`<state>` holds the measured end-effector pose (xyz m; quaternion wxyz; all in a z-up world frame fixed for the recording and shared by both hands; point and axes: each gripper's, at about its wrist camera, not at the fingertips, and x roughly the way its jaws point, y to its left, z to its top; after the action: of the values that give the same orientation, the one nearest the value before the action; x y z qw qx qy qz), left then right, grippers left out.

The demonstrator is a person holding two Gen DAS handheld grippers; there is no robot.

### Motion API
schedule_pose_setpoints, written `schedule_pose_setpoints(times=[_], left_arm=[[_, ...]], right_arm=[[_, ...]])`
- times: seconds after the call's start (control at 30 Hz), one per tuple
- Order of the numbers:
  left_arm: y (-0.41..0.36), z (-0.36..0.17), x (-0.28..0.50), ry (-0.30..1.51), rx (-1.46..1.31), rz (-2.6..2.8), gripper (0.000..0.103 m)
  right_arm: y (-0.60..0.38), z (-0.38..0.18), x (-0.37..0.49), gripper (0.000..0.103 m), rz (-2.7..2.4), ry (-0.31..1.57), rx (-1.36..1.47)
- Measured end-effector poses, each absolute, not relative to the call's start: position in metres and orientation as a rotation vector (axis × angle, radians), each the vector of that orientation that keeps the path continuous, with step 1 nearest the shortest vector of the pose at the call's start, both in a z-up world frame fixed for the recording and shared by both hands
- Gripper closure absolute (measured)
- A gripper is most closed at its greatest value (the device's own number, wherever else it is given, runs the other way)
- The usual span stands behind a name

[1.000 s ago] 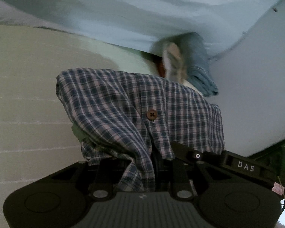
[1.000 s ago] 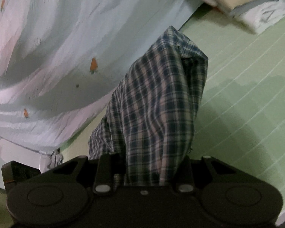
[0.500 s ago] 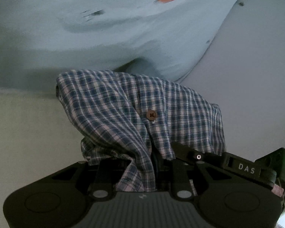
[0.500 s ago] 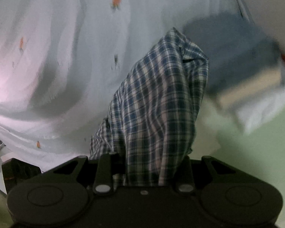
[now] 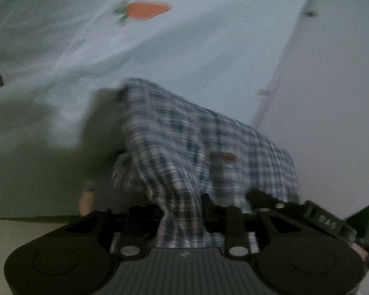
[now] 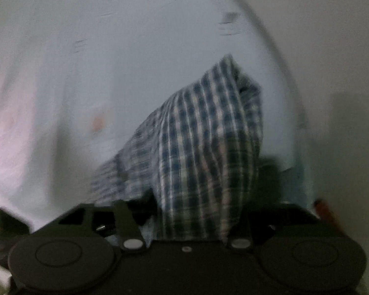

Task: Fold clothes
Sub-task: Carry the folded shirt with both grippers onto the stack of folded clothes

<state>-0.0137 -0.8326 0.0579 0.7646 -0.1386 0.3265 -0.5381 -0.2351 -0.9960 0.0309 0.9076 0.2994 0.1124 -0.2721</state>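
Your left gripper [image 5: 182,211] is pinching the plaid shirt [image 5: 199,152]: blue-and-white checked cloth runs down between the two fingers and bunches over them, so the fingertips themselves are buried. From the grip the shirt rises toward 12 o'clock in the left wrist view and drapes off to 2 o'clock, with a brown button [image 5: 225,157] showing on the placket, smeared by motion blur. Behind it hangs a pale blue sheet [image 5: 160,49] with an orange carrot print [image 5: 147,9] at about 11 o'clock; a plain white wall [image 5: 332,110] fills the 3 o'clock side. Dark shadow lies on the sheet at 9 o'clock, just beside the shirt's left edge. Your right gripper [image 6: 196,221] is likewise clamped on the plaid shirt [image 6: 204,147]; the cloth stands up from between its fingers in a tall fold that peaks near 1 o'clock, and a looser flap trails down toward 8 o'clock. The same pale sheet [image 6: 123,61] backs it, its prints too blurred to read, and the wall [image 6: 344,73] sits at 3 o'clock. The shirt is held up off any surface, carried between both tools. Both views are soft with blur, the right more so.
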Motion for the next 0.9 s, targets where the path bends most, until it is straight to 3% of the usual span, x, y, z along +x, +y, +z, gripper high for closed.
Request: schedule_pose_setpoints(times=[0.13, 0.23, 0.3, 0.5, 0.6, 0.9], left_arm=[[-0.859, 0.008, 0.016, 0.798, -0.208, -1.019, 0.06], [-0.859, -0.021, 0.031, 0.848, -0.209, -0.984, 0.038], [-0.856, -0.028, 0.037, 0.852, -0.22, -0.986, 0.033], [-0.85, -0.011, 0.029, 0.781, -0.133, -0.971, 0.031], [-0.839, 0.002, 0.013, 0.711, -0.063, -0.96, 0.023], [-0.774, 0.012, -0.067, 0.632, 0.057, -0.961, 0.015]], right_arm=[[-1.05, -0.02, -0.214, 0.034, -0.762, 0.321, 0.673], [-1.061, -0.058, -0.207, 0.02, -0.825, 0.325, 0.72], [-1.061, -0.066, -0.205, 0.018, -0.83, 0.304, 0.735], [-1.035, -0.045, -0.209, 0.014, -0.884, 0.331, 0.578], [-1.006, -0.031, -0.219, 0.009, -0.916, 0.327, 0.471], [-0.914, -0.013, -0.272, 0.008, -0.913, 0.331, 0.376]])
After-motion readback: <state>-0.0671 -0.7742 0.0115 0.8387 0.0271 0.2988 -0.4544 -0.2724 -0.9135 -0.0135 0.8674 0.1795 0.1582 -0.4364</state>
